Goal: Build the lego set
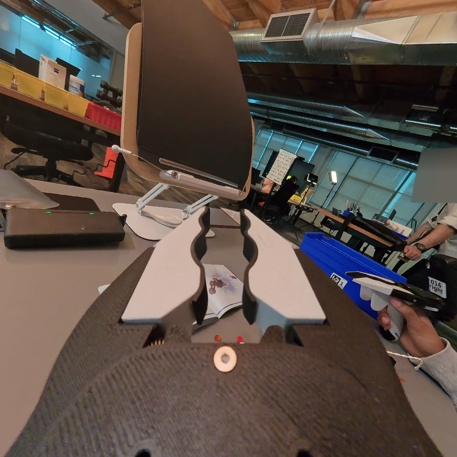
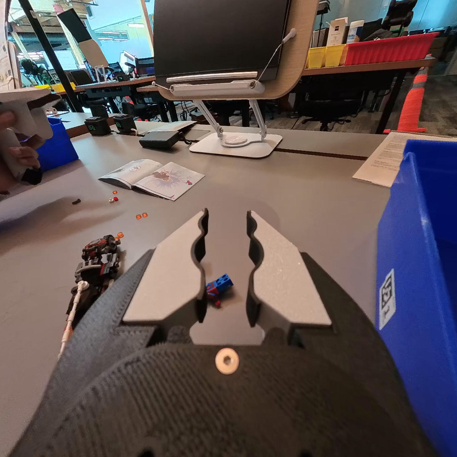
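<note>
Blue and red, a small lego figure lies between the parted fingers of my right claw, lined up for a pick. Left of it sits the dark half-built bike; beyond, the open booklet. My left claw hangs apart, empty, above the booklet.

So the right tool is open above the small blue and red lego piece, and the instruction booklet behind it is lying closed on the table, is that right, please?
Not quite: the instruction booklet lies open, pages spread, as the right wrist view shows. The rest holds: the right tool is open above the small blue and red lego piece on the table.
</note>
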Demonstrator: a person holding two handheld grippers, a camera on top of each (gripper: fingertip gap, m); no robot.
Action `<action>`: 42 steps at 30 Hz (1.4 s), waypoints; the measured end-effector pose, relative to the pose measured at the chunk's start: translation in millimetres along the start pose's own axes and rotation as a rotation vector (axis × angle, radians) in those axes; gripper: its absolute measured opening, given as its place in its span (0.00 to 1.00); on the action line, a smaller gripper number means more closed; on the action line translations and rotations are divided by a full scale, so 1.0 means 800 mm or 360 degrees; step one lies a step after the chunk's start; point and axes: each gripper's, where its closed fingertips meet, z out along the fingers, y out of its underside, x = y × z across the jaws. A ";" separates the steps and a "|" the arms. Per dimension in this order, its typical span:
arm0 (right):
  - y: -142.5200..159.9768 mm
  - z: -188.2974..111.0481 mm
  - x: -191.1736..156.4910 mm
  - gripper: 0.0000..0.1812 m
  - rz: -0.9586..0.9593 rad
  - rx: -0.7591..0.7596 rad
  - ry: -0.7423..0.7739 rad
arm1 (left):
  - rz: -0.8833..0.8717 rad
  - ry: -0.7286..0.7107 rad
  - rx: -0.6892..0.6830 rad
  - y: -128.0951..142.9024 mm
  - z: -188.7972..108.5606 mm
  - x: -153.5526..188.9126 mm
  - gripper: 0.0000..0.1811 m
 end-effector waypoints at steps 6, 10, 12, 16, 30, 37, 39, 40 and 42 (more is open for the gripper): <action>-0.002 -0.001 -0.008 0.19 -0.0004 0.0018 -0.0063 | -0.0023 0.0037 -0.0075 0.013 0.007 0.006 0.13; 0.002 0.002 -0.019 0.21 -0.0048 -0.0018 -0.0135 | 0.0025 0.0045 -0.0125 0.020 0.010 0.010 0.13; 0.006 0.005 -0.026 0.21 -0.0091 -0.0053 -0.0171 | 0.0038 0.0055 -0.0143 0.022 0.011 0.013 0.13; 0.011 0.008 -0.036 0.22 -0.0154 -0.0088 -0.0216 | 0.0027 0.0099 -0.0186 0.030 0.014 0.021 0.13; 0.085 0.055 -0.073 0.16 0.0131 -0.0849 -0.0475 | 0.0068 0.0157 -0.0344 0.056 0.023 0.034 0.13; 0.054 0.047 -0.078 0.03 0.0137 -0.0655 -0.0508 | 0.0080 0.0179 -0.0385 0.063 0.025 0.039 0.13; 0.039 0.044 -0.078 0.03 0.0161 -0.0564 -0.0512 | 0.0082 0.0194 -0.0392 0.064 0.025 0.042 0.13; 0.029 0.041 -0.078 0.03 0.0165 -0.0508 -0.0511 | 0.0083 0.0212 -0.0393 0.064 0.025 0.044 0.13; 0.006 0.035 -0.083 0.03 0.0172 -0.0389 -0.0523 | 0.0096 0.0254 -0.0404 0.066 0.026 0.051 0.14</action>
